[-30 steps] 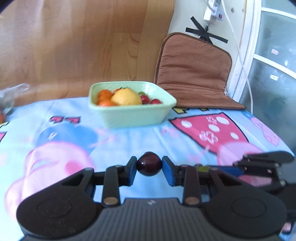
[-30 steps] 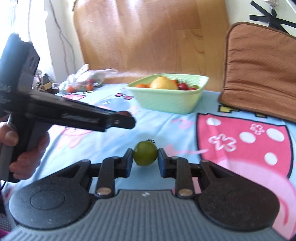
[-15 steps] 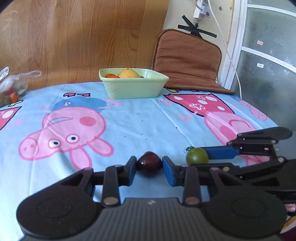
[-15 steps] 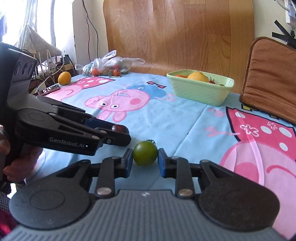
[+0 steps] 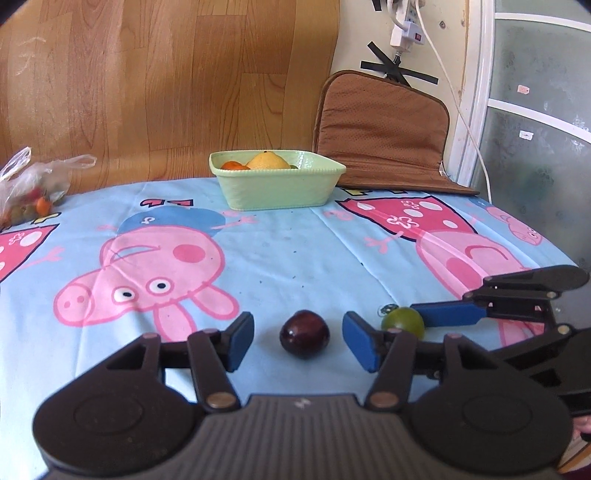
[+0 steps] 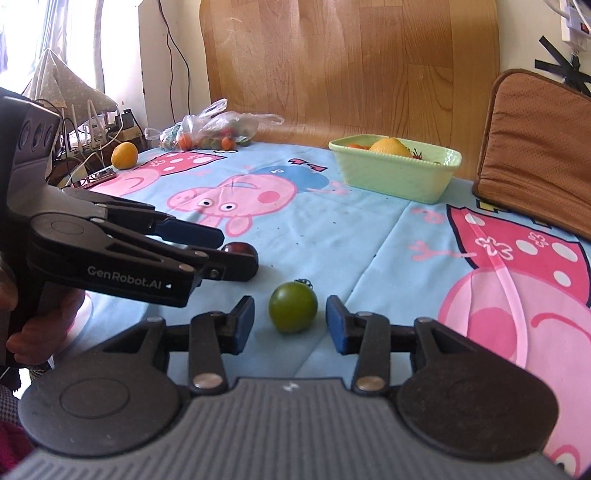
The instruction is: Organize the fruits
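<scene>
both grippers' jaws are opening, the left gripper [image 5: 298,341] leaving a plum [image 5: 304,333] and the right gripper [image 6: 290,324] a green tomato [image 6: 293,312] loose on the tablecloth [image 5: 295,258], apparently sorted apart from the bowl [image 5: 277,186]

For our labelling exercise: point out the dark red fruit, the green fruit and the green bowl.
dark red fruit [image 5: 304,334], left wrist view, centre of its skin.
green fruit [image 6: 293,307], right wrist view, middle of its front.
green bowl [image 5: 277,188], left wrist view, front wall.

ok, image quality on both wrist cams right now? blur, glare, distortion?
Left wrist: sharp, no motion blur; fisheye bends the table edge; dark red fruit crisp with small highlights. Right wrist: sharp too; window at top left blown out; green fruit casts a soft shadow.
</scene>
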